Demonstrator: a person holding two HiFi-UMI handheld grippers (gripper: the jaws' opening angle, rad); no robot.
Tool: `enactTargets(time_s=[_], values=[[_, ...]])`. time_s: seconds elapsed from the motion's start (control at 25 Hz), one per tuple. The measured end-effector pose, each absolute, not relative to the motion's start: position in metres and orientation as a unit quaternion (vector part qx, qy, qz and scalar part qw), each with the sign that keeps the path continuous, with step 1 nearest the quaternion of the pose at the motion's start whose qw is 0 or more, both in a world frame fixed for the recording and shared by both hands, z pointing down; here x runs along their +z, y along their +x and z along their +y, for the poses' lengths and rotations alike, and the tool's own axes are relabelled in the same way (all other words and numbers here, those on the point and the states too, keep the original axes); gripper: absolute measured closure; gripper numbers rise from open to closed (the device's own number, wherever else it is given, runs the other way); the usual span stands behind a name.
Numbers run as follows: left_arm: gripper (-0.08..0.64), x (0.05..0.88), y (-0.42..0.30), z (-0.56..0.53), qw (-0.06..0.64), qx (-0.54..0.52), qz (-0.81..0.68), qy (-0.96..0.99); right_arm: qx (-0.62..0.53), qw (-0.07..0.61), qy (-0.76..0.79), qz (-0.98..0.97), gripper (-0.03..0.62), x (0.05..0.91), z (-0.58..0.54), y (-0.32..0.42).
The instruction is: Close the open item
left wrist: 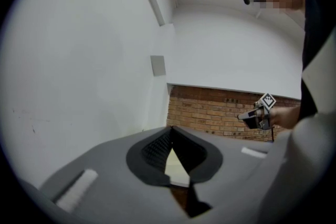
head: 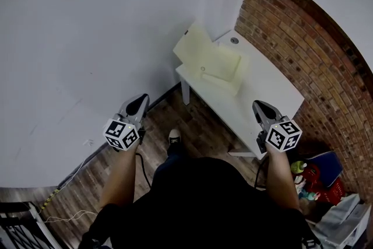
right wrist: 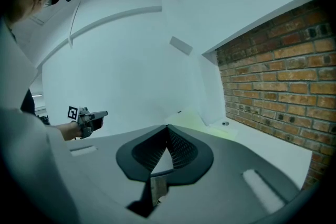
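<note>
Jaws on both grippers are closed, tips pressed together with nothing between them, as each gripper's own view shows. In the head view the left gripper (head: 139,103) and the right gripper (head: 260,107) are held out in front of the person, well apart from each other, each with its marker cube toward the camera. The left one hangs over the wooden floor (head: 175,116) near the white wall (head: 87,20). The right one hangs by the near end of the white worktop (head: 274,87). The open item, a pale cream box (head: 224,67), lies at the far end of that worktop, in the corner where the white wall meets the brick wall (head: 303,38), well apart from both grippers. Its lid (head: 195,44) stands raised and tilted back toward the white wall, and its shallow base lies flat on the worktop. A small round fitting (head: 234,40) sits on the worktop just beyond the box. The person's shoe (head: 173,137) shows on the floor between the two arms, and a red basket (head: 326,189) of clutter sits on the floor at the lower right. The left gripper view looks along its shut jaws toward the brick wall, with the right gripper in the air at the right. The right gripper view shows the left gripper at the left and a pale edge of the box past its jaw tips.
</note>
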State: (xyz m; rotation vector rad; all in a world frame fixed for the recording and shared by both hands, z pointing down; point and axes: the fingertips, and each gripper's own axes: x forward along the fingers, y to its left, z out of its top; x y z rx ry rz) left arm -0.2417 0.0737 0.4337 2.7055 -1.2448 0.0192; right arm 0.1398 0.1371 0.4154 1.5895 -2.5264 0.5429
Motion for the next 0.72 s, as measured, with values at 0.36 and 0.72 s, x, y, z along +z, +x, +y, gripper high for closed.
enactTargets(time_s=[0.36, 0.72], values=[[0.557, 0.442, -0.247, 0.031, 0.090, 0.008, -0.414, 0.906, 0.183, 0.063, 0.527, -0.828, 0.592, 0.424, 0.101, 0.132], [0.557, 0.452, -0.236, -0.002, 0.082, 0.034, -0.402, 0.911, 0.173, 0.066, 0.541, -0.821, 0.592, 0.424, 0.069, 0.140]])
